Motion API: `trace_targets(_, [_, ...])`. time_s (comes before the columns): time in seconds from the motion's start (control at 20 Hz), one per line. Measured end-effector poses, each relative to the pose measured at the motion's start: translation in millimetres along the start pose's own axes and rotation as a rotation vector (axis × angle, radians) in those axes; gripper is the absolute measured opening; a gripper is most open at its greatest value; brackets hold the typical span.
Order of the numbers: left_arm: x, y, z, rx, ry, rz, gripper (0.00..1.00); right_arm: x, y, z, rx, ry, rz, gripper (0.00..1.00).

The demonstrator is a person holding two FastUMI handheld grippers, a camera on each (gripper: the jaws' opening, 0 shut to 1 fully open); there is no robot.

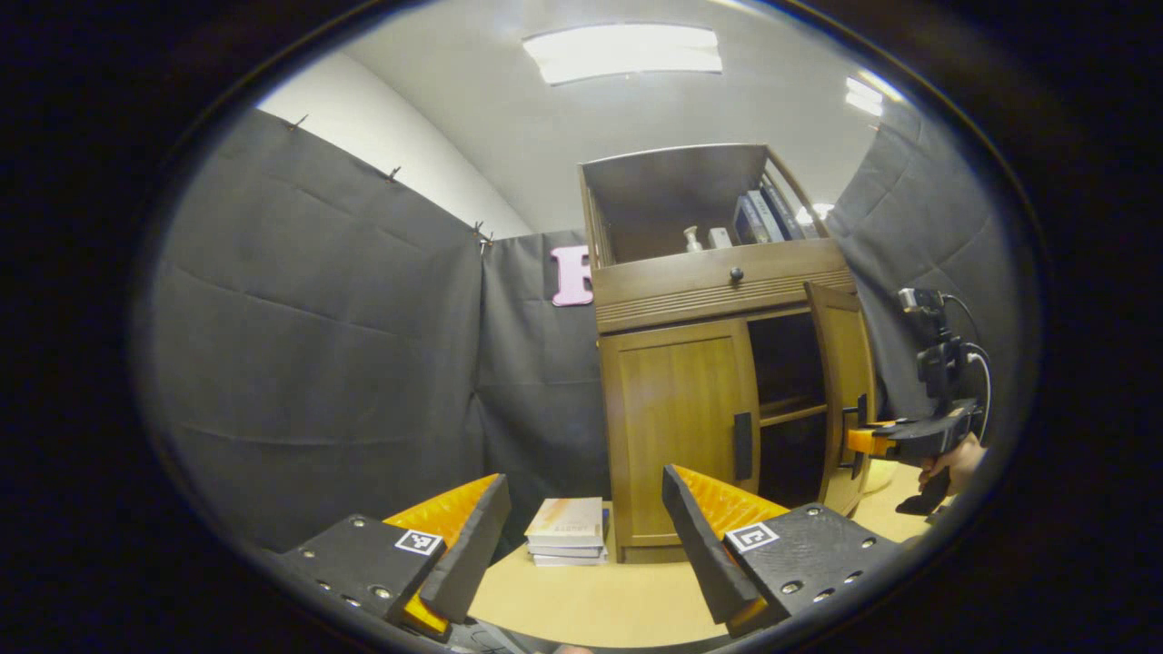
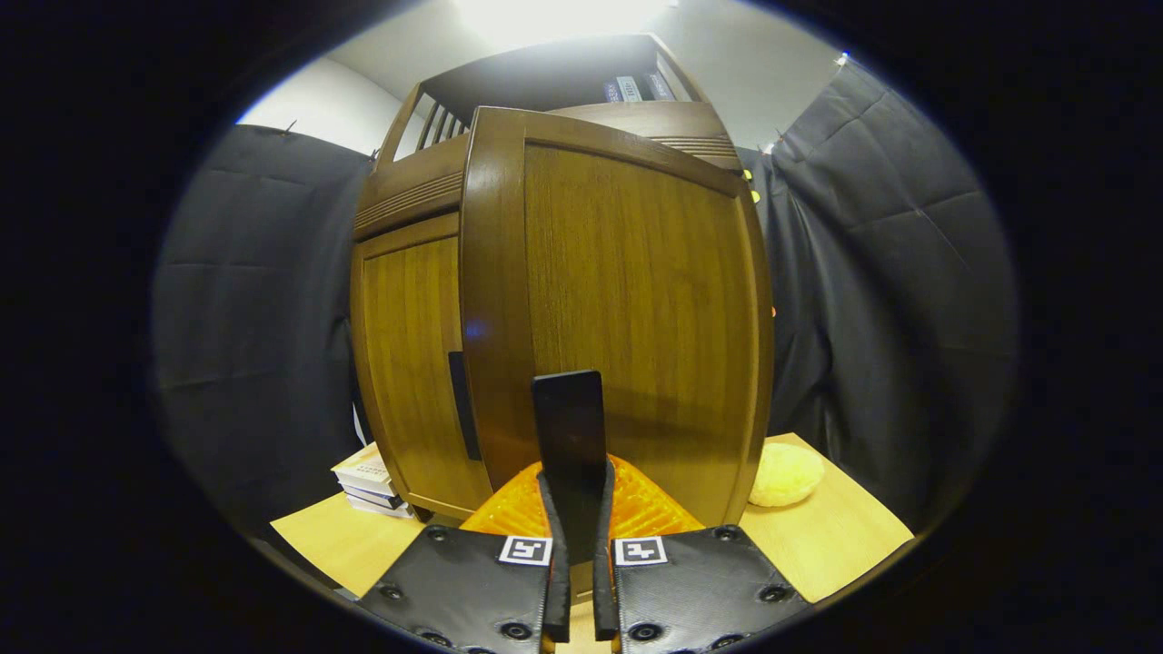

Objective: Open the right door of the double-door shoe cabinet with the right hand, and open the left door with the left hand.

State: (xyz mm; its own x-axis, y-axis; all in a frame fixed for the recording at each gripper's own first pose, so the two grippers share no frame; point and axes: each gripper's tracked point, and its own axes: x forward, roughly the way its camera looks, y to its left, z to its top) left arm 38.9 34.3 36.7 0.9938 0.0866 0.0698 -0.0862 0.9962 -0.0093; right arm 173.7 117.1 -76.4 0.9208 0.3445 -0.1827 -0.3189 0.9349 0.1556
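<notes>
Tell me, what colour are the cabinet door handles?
Black. The left door's handle shows best in the left gripper view.

Bright ceiling panel (image 1: 623, 52) glare overhead, strong fisheye bending at edges, dim cabinet interior (image 1: 787, 381).

A recording booth: black cloth walls (image 1: 318, 345) around a wooden cabinet (image 1: 690, 363).

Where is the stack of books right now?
In the left gripper view the stack of books lies on the table, left of the cabinet's closed left door, near its base.
</notes>
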Motion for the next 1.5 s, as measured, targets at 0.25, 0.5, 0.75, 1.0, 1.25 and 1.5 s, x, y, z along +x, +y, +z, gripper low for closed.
trace_targets(0.25, [-2, -1, 10, -0.01, -0.012, -0.044, 0.95, -21, -19, 0, 0.002, 0.008, -0.028, 0.13])
trace_targets(0.5, [-1, -3, 11, -0.025, -0.019, -0.078, 0.94, -35, -36, 0, -0.001, 0.014, -0.061, 0.1])
trace_targets(0.75, [-1, -7, 10, -0.035, -0.025, -0.117, 0.99, -48, -54, 2, -0.007, 0.012, -0.098, 0.1])
trace_targets(1.0, [0, -9, 6, -0.046, -0.024, -0.153, 0.99, -59, -72, 2, -0.014, 0.009, -0.138, 0.11])
trace_targets(1.25, [-3, -12, 7, -0.052, -0.027, -0.19, 0.99, -72, -97, 5, -0.02, 0.009, -0.19, 0.09])
trace_targets(1.5, [-2, -15, 2, -0.056, -0.024, -0.226, 0.99, -82, -115, 7, -0.018, 0.01, -0.218, 0.11])
